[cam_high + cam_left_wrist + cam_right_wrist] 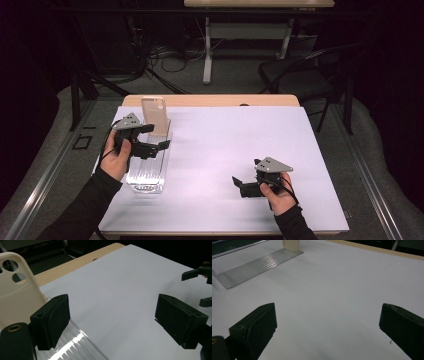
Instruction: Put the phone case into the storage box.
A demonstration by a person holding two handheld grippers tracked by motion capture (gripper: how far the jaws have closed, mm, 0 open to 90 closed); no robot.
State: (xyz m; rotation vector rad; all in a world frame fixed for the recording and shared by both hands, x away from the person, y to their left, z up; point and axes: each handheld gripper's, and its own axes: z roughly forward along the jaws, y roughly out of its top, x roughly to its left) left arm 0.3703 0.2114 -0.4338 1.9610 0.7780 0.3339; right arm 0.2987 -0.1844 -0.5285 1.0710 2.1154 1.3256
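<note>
a cream phone case point(153, 114) stands upright in the far end of a clear ribbed rack point(146, 172), which lies along the left edge of the table point(225, 150), its long side running from the near-left toward the far-left corner. the case's camera holes face up and its back shows in the left gripper view point(17, 292); the rest of the rack's slots look empty.

the left hand-held gripper point(159, 145) hovers over the middle of the rack, just near of the case and not touching it, its jaws wide apart with nothing between them. the right hand-held gripper point(239, 183) rests low over the white sheet toward the near-right part of the table, well apart from the rack, jaws also spread and empty.

the step in hand looks like the approach to the case: the left tool is lined up beside it but has not yet taken it. the next move likely calls for bringing the open jaws around the case's thin edges, squarely and without tipping it, then closing gently, since the shell is light and flexible and the rack could slide if nudged.
</note>
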